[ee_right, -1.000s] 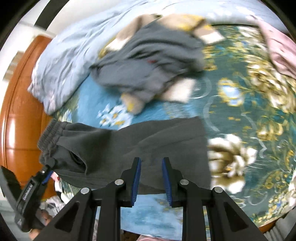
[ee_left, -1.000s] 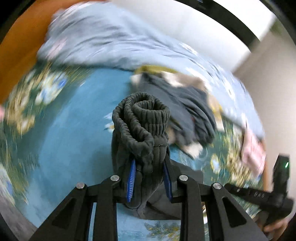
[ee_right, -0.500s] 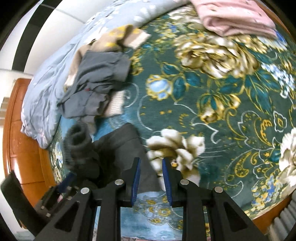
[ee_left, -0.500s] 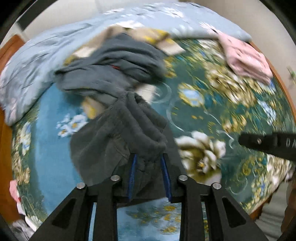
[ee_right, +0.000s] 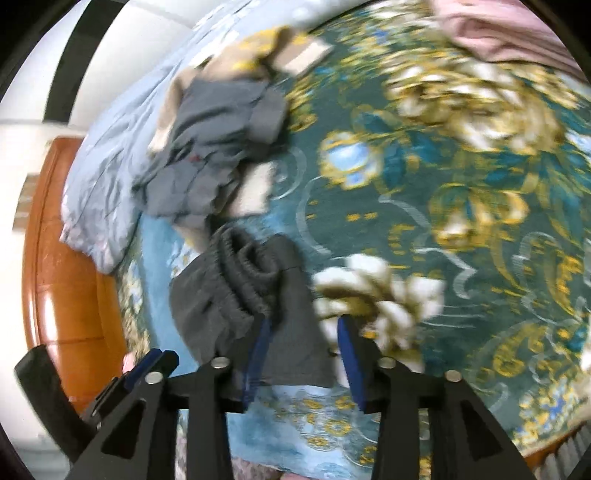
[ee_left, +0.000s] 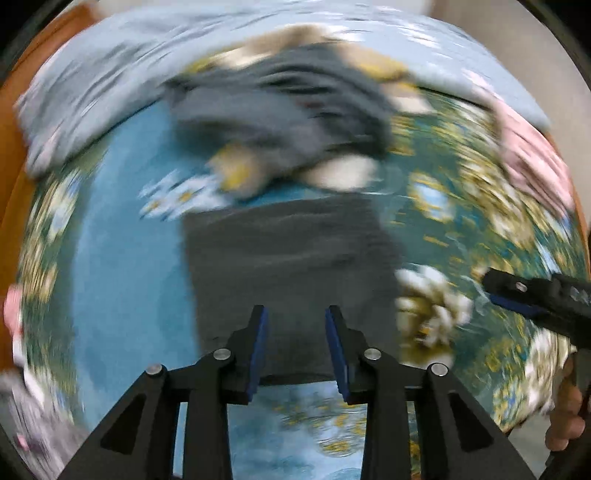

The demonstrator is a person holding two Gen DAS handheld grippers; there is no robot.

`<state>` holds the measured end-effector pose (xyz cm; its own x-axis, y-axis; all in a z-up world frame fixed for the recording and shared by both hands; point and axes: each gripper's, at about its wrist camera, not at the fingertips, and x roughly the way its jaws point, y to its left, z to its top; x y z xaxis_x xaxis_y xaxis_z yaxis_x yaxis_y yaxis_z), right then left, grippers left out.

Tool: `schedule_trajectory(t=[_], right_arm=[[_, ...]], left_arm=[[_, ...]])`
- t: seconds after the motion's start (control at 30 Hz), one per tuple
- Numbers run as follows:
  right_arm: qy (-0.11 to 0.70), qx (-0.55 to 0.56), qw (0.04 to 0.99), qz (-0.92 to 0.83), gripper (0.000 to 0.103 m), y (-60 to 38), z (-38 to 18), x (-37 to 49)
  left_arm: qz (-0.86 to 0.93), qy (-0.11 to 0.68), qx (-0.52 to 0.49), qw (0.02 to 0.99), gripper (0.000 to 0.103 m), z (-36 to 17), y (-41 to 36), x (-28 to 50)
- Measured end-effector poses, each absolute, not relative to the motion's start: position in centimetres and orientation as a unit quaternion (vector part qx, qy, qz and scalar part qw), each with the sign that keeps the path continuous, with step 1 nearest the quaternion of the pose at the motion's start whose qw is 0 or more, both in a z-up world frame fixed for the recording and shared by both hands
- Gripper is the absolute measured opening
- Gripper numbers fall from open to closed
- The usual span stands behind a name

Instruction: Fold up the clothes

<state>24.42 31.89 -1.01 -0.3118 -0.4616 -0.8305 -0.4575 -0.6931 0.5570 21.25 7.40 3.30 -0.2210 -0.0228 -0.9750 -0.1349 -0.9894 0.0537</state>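
Dark grey pants (ee_left: 288, 266) lie folded on the floral bedspread (ee_left: 122, 266), their elastic waistband (ee_right: 243, 266) bunched on top in the right wrist view. My left gripper (ee_left: 295, 343) is open and empty just above the pants' near edge. My right gripper (ee_right: 304, 354) is open and empty over the pants' right edge (ee_right: 295, 332). The right gripper also shows in the left wrist view (ee_left: 535, 295) at the right. The left wrist view is blurred by motion.
A heap of grey and beige clothes (ee_right: 214, 140) lies beyond the pants. A pink folded garment (ee_right: 498, 29) sits far right. A light blue quilt (ee_right: 122, 122) and a wooden headboard (ee_right: 55, 258) are at the left.
My left gripper let go of the pants' waistband, which now lies on the folded pants, and drew back. My right gripper opened wider and moved toward the pants.
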Motion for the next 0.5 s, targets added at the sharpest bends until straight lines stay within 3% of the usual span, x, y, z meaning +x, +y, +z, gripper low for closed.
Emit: schedule_trajectory(t=[0.2, 0.5], right_arm=[[-0.353, 0.600, 0.064, -0.715, 0.067, 27.9, -2.6, 18.6], [-0.307, 0.665, 0.108, -0.672, 0.069, 25.4, -7.5, 12.6]], left_arm=[[0.771, 0.019, -0.634, -0.051, 0.040, 3.2, 0.0, 21.2], [0.753, -0.016, -0.651, -0.094, 0.040, 3.0, -4.0, 22.7]])
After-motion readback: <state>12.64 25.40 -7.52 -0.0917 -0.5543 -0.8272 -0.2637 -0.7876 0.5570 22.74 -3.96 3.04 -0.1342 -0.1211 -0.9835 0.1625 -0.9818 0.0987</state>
